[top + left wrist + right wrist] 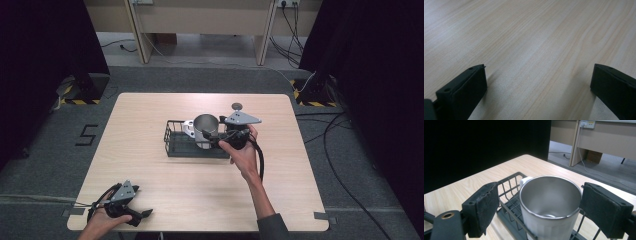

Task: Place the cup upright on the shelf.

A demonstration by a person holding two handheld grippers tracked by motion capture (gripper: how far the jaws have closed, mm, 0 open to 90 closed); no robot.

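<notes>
L tool point(145, 214) sits at abt 7 o'clock on the surface point(150, 165), near the front edge, held in the person's left hand point(97, 225); in the left gripper view its jaws stand wide apart w/ nothing but bare wood between them. Toward the middle, a black wire basket point(175, 142) rests on the surface, w/ a steel cup point(205, 129) standing upright inside it and a white object point(188, 127) just beside the cup at its 9 o'clock. R tool point(216, 139) comes in from the cup's 3 o'clock, gripped by the right hand point(242, 150). In the right gripper view the cup point(550, 205) stands between its pads point(482, 208); right pad looks against the cup wall, left pad has a gap, so not clamped. Small dark disc point(236, 105) lies at 12 o'clock beyond the R tool.
</notes>
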